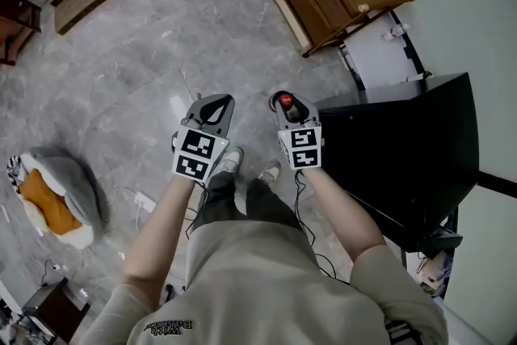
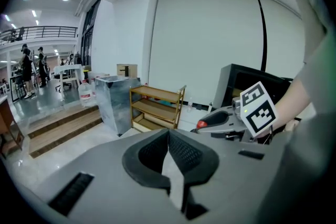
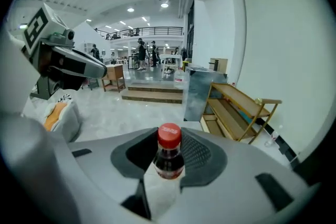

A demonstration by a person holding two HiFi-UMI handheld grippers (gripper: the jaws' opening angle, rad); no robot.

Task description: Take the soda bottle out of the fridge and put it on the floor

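Right gripper [image 1: 287,105]: I have it clamped on the soda bottle [image 3: 169,159], red cap up between the pads. It is held in the air over the grey floor [image 1: 137,69], just beside the left edge of the black fridge [image 1: 404,149]. Left gripper [image 2: 168,136] hovers alongside with its jaws pressed together, above the person's shoes [image 1: 233,159].

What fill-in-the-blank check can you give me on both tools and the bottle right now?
1. The right tool is shut on a soda bottle with a ____ cap.
2. The left tool has its jaws together and holds ____.
3. In the head view, the black fridge stands to the ____ of both tools.

Missing words: red; nothing; right
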